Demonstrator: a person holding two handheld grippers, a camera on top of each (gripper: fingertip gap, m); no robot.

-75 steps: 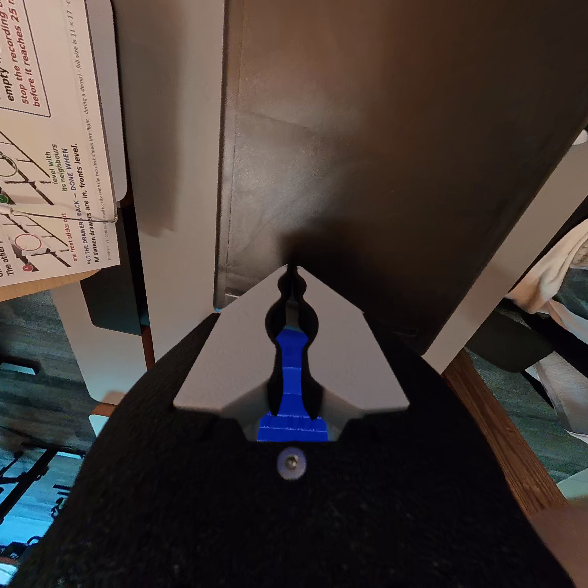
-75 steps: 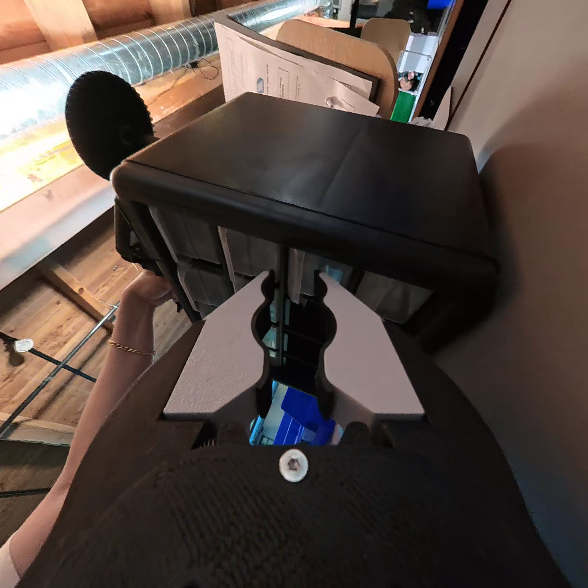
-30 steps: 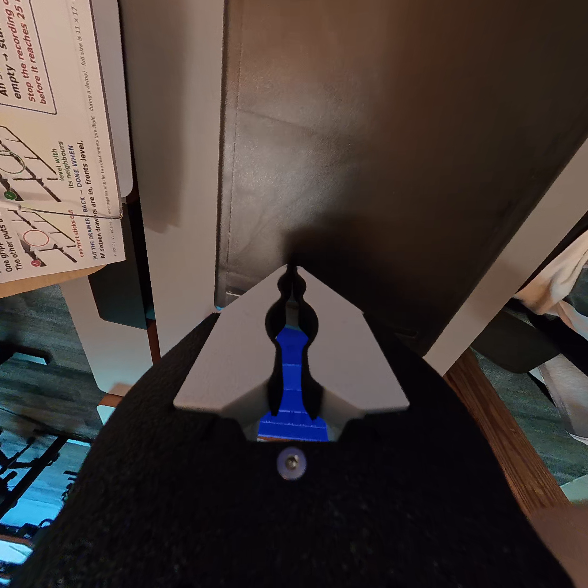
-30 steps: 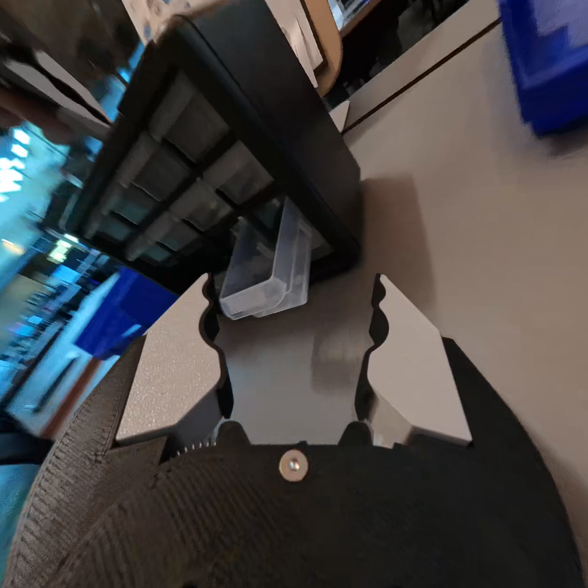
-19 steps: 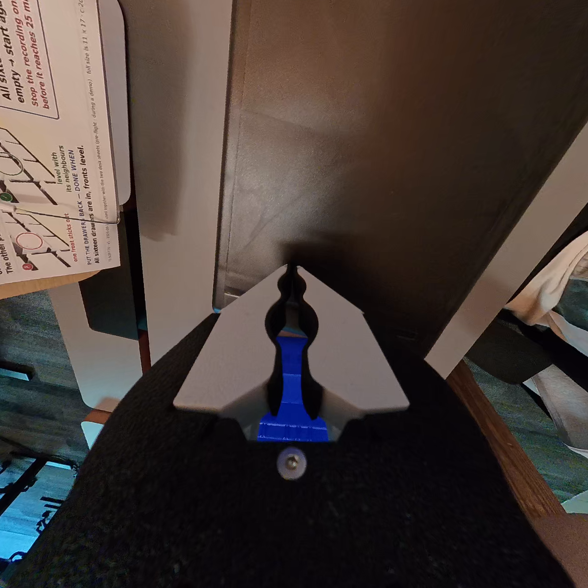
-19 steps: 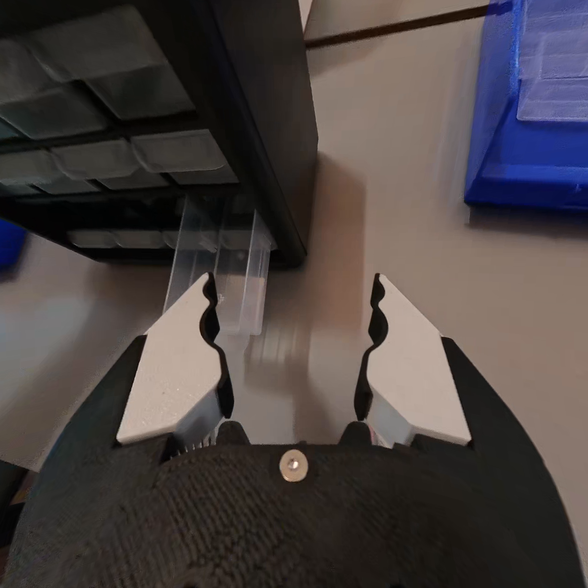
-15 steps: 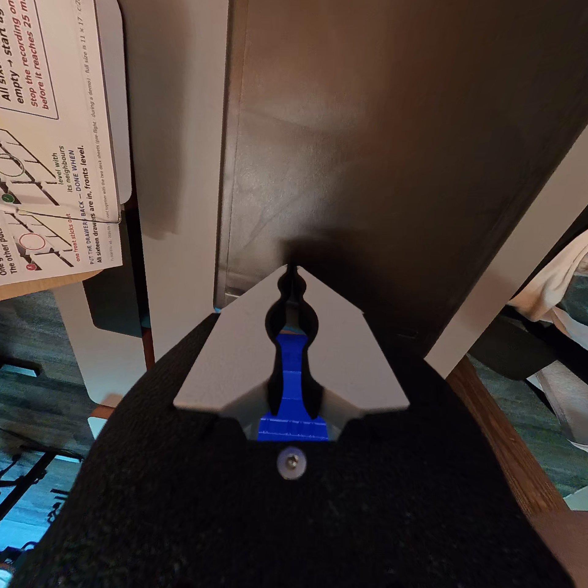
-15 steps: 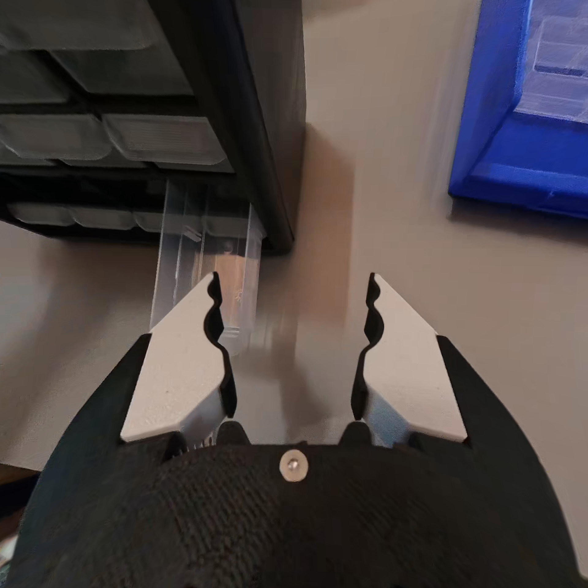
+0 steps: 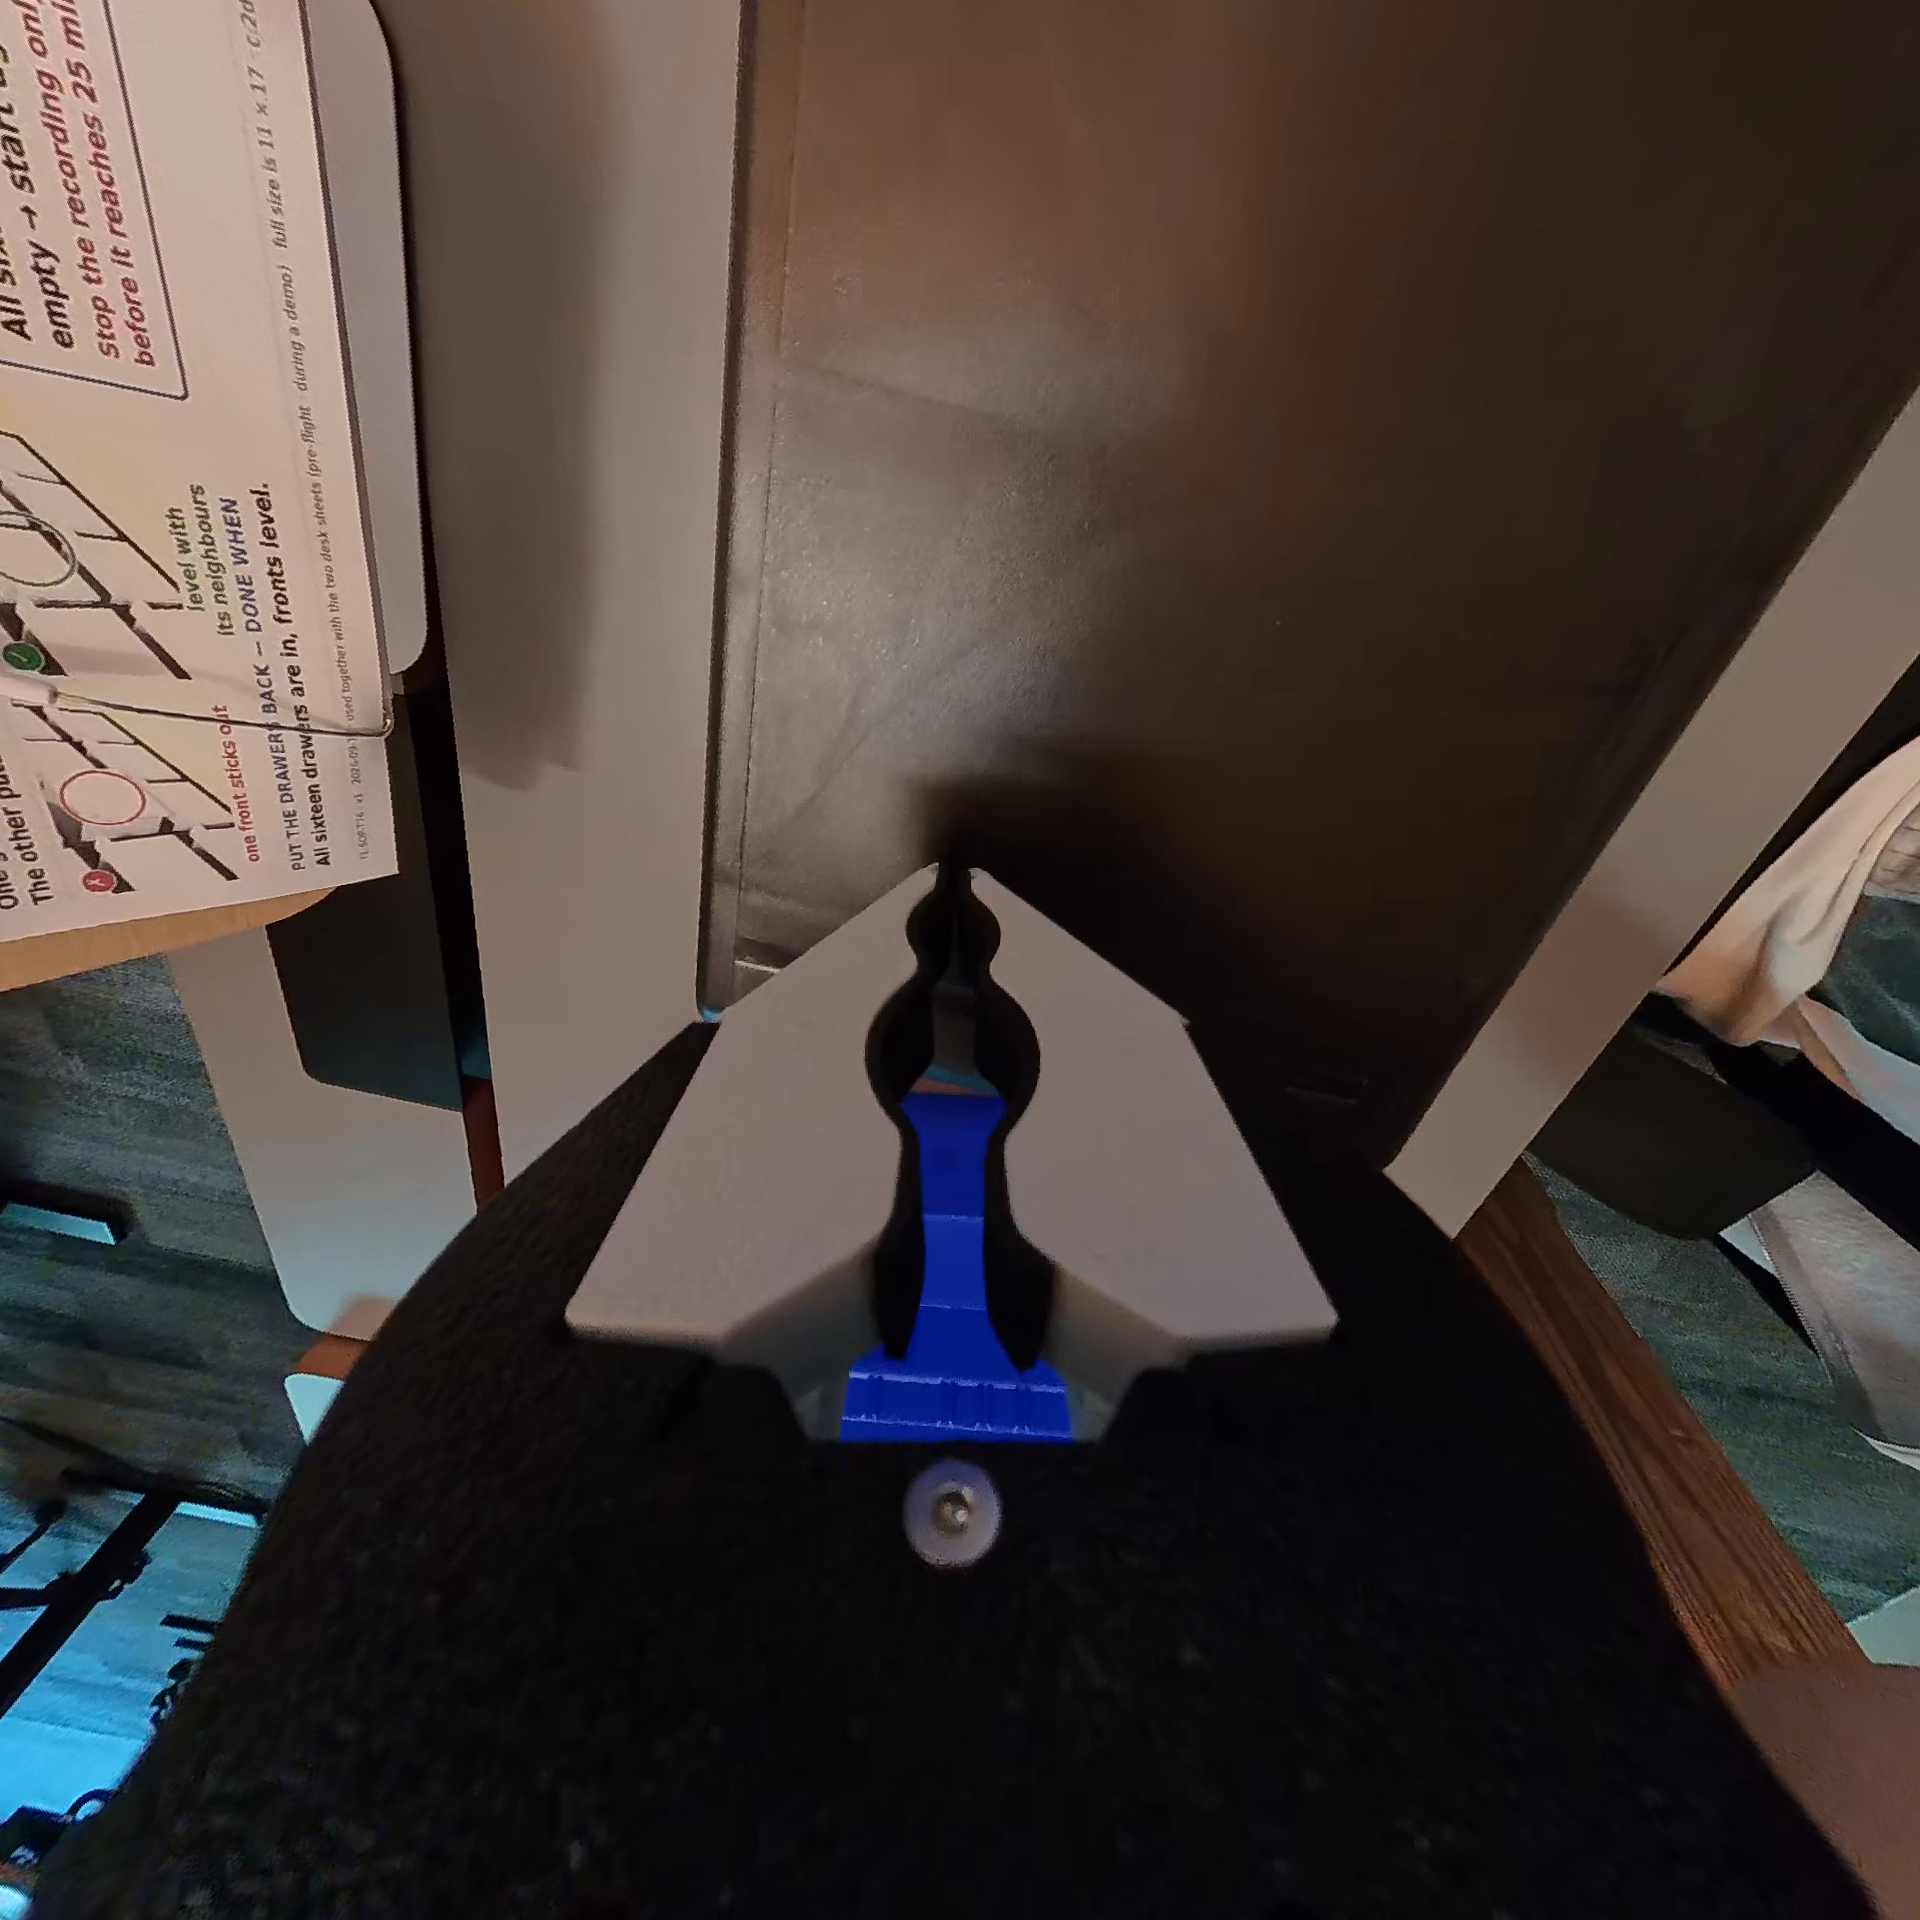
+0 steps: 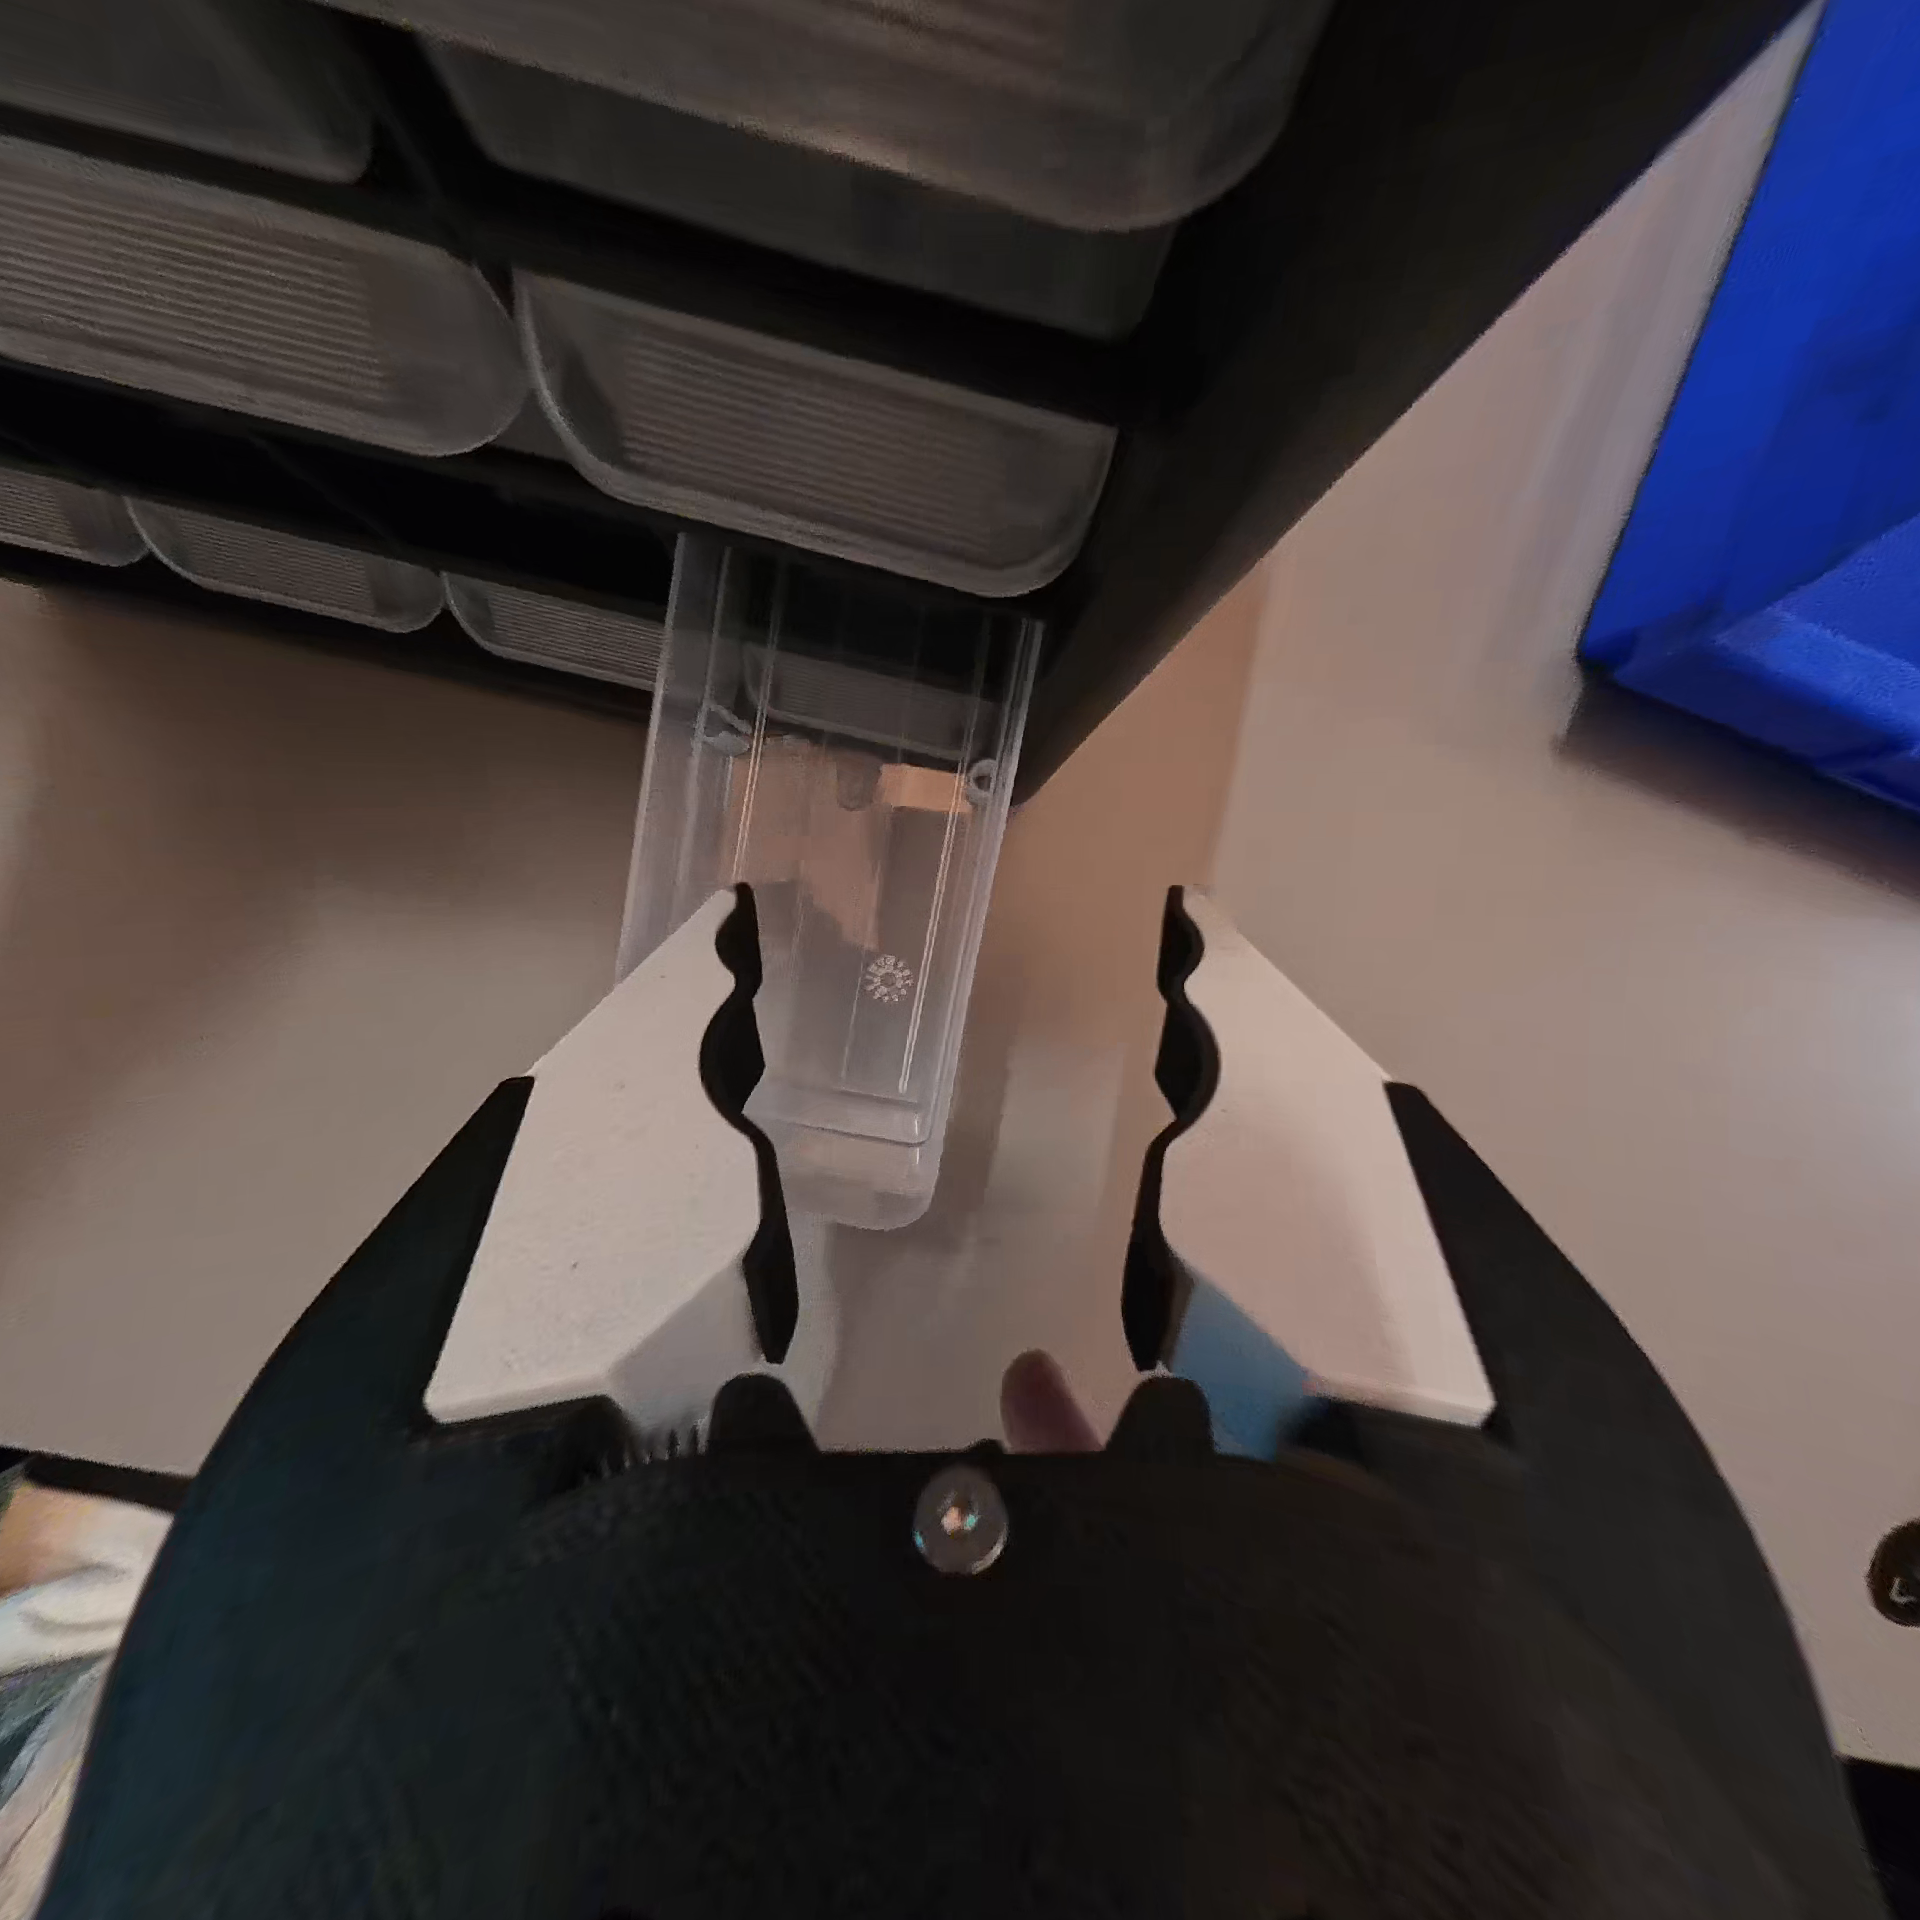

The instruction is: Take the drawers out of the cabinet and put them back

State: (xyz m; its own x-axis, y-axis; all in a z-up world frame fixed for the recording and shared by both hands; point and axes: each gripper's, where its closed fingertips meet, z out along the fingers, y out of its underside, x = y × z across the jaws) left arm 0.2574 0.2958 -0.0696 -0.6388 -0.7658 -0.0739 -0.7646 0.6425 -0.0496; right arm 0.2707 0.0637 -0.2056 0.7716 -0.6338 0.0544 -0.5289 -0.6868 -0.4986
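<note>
Right gripper swung down from the cabinet top and now sits wide open at frame centre, lined up on the clear drawer sticking out of the bottom row. Left gripper, fingers together, presses the cabinet's dark side (bracing it, I'd guess, so pulling doesn't drag it).

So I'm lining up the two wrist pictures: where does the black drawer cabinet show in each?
Left wrist view: the cabinet fills the upper middle and right as one plain dark panel; the shut left gripper points at it.
Right wrist view: its drawer front runs across the top, with one clear drawer pulled out toward the open right gripper.
Shared landmark: the pale tabletop it stands on.
</note>
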